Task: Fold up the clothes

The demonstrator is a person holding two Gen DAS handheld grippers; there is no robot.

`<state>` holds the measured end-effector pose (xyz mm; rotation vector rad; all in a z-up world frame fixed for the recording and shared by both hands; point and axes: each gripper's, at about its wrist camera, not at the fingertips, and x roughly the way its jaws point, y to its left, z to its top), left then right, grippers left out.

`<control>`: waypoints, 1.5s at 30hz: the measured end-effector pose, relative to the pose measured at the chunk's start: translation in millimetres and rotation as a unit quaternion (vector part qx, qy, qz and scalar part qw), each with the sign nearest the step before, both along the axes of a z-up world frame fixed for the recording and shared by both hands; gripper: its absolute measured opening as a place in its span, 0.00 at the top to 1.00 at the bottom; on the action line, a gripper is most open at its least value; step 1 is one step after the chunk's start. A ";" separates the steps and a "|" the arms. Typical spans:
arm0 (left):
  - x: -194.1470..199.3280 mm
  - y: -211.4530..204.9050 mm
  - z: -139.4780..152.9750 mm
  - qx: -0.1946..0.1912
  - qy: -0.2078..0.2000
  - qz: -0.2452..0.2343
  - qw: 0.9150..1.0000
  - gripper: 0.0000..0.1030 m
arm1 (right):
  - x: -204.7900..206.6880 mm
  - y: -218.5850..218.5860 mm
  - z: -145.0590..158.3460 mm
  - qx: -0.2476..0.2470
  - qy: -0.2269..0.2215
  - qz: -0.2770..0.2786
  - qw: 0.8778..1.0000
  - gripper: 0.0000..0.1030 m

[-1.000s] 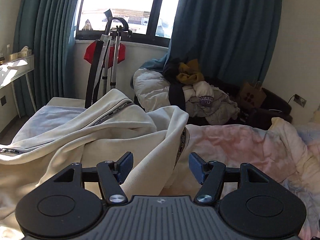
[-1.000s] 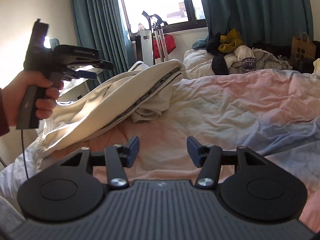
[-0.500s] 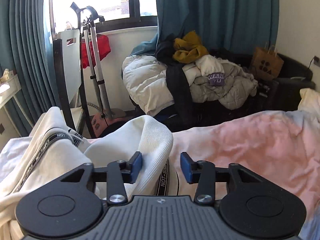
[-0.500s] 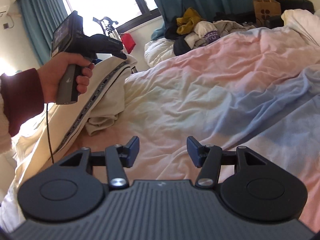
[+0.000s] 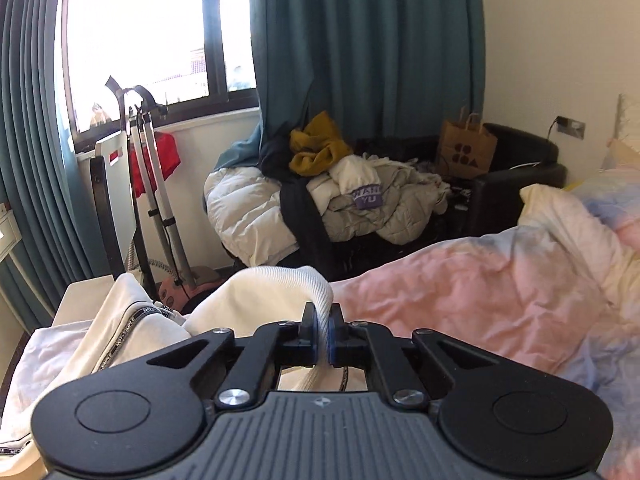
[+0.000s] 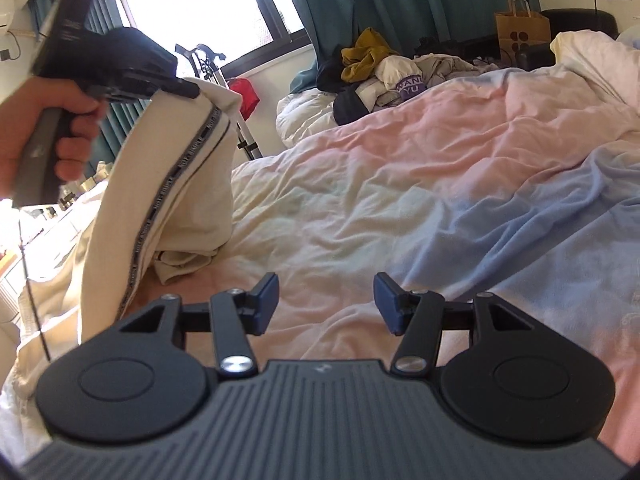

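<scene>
1. Ribbing of the cream garment [image 5: 280, 292] is pinched in my left claw [image 5: 323, 334], lifting it off the bed [image 5: 480, 292] to shake it out.
2. My right claw [image 6: 326, 300] hangs parted and empty over the bed, ready to take another edge.

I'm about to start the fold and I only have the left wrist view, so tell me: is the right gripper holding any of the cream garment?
Observer: No. The right gripper is open, its fingers empty above the bedspread.
Operator: How does the cloth hang from the other one?
Observer: The left gripper holds the cream garment lifted by one edge, and the rest drapes down onto the bedspread.
Operator: Is it clear of the right gripper?
Observer: Yes. In the right wrist view the garment hangs to the left of the right gripper, not touching it.
</scene>
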<state>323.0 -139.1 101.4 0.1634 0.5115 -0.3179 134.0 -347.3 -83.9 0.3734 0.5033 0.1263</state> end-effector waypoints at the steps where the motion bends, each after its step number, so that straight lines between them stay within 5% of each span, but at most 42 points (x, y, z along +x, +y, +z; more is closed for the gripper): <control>1: -17.9 4.8 5.1 -0.004 -0.001 -0.008 1.000 0.96 | -1.9 -1.0 2.6 0.000 -0.003 -0.001 1.000 0.45; 7: -118.9 36.5 11.2 -0.032 0.000 -0.049 0.998 0.95 | -18.8 -7.6 17.5 0.012 -0.023 -0.008 1.000 0.45; 12: -193.0 70.1 -32.1 -0.086 0.020 -0.043 0.995 0.95 | -28.6 -11.2 23.0 0.041 -0.034 0.007 0.999 0.45; 16: -222.2 102.7 -71.4 -0.152 0.022 -0.014 0.988 0.95 | -26.0 -12.6 16.5 0.115 -0.025 0.043 0.992 0.45; 18: -221.7 127.7 -87.6 -0.203 0.021 0.021 0.979 0.95 | -21.5 -12.7 8.9 0.169 -0.013 0.064 0.983 0.45; 23: -210.5 186.1 -113.6 -0.305 0.022 0.079 0.949 0.95 | -16.4 12.7 10.3 0.134 -0.025 0.099 0.986 0.45; 26: -203.9 210.7 -116.8 -0.334 0.020 0.091 0.938 0.95 | -2.8 43.5 14.8 0.048 -0.048 0.114 0.991 0.45; 34: -188.0 261.2 -137.7 -0.403 0.040 0.110 0.908 0.95 | 63.0 116.6 11.4 -0.050 -0.078 0.151 0.984 0.46; 39: -183.3 261.1 -145.7 -0.402 0.033 0.096 0.910 0.95 | 93.6 141.2 -0.8 -0.076 -0.099 0.134 0.983 0.48; 42: -184.4 260.4 -152.2 -0.420 0.030 0.073 0.904 0.95 | 102.1 126.0 -5.4 -0.044 -0.093 0.118 0.988 0.48; 45: -180.1 247.1 -155.3 -0.416 0.033 0.037 0.908 0.94 | 107.7 112.4 -7.3 -0.014 -0.086 0.103 0.991 0.79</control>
